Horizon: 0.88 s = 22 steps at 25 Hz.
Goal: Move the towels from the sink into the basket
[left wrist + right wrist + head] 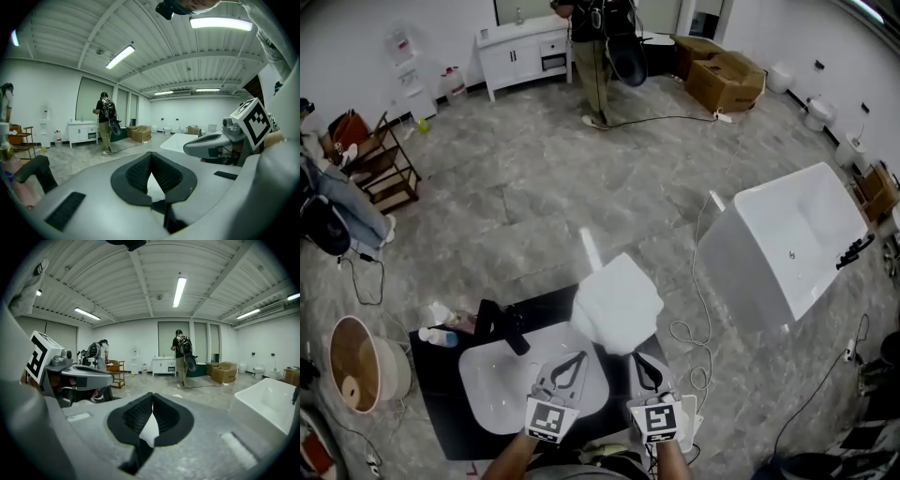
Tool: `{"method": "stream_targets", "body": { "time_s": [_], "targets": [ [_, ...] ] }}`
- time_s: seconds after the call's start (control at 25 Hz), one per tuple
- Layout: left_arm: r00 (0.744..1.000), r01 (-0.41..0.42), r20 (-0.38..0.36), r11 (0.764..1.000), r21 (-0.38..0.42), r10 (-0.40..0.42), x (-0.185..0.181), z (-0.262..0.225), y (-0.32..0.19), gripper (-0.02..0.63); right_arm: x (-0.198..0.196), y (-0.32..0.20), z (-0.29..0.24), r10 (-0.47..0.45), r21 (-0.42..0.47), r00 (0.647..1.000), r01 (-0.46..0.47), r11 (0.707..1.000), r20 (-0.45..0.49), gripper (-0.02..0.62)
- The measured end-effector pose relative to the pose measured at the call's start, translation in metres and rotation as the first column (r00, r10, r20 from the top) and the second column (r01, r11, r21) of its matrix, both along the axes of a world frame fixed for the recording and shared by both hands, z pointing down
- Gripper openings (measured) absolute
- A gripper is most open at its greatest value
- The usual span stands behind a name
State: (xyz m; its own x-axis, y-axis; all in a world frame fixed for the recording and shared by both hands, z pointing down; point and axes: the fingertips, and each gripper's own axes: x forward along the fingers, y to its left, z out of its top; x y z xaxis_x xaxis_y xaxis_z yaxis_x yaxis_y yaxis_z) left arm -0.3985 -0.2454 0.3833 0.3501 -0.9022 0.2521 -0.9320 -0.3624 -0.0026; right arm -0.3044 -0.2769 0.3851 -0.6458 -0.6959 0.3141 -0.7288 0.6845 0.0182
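Your right gripper (642, 364) was clamped on a thin pinch of the white towel (617, 305), raised beside the sink (502, 394). Your left gripper (577, 358) was closed too, possibly on its hem. That slim hold could have slipped on the way to the basket (342, 323), well apart.

Fluorescent ceiling tubes (179, 291) lit the hall brightly and evenly, one blowing out to glare near one o'clock in the left gripper view. Shadows on the grey floor (534, 187) were soft. Fisheye distortion bent straight lines and blackened every corner. The white towel (617, 305) was smeared by motion blur.
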Motion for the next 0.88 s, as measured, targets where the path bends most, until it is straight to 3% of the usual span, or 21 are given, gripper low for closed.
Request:
{"method": "stream_targets", "body": {
  "time_s": [0.16,0.28,0.52,0.68,0.88],
  "targets": [
    [1.0,0.012,0.001,1.0,-0.017,-0.012,-0.007,0.02,-0.022,0.008,-0.015,-0.025,0.029,-0.036,-0.045,0.999,0.035,0.998,-0.023,0.002],
    [0.999,0.037,-0.004,0.999,-0.037,-0.037,-0.018,0.035,-0.03,0.009,-0.027,-0.037,0.056,-0.065,-0.106,0.997,0.061,0.993,-0.042,0.053],
    [0.997,0.073,-0.001,0.995,-0.074,-0.074,-0.034,0.06,-0.038,0.009,-0.055,-0.048,0.109,-0.179,-0.23,0.977,0.15,0.962,-0.112,0.329],
    [0.996,0.093,0.0,0.991,-0.096,-0.093,-0.043,0.071,-0.036,0.008,-0.066,-0.053,0.14,-0.202,-0.263,0.96,0.147,0.954,-0.196,0.435],
    [0.994,0.109,-0.009,0.987,-0.12,-0.11,-0.052,0.079,-0.039,0.009,-0.075,-0.065,0.166,-0.226,-0.316,0.939,0.139,0.938,-0.258,0.488]
  ]
}}
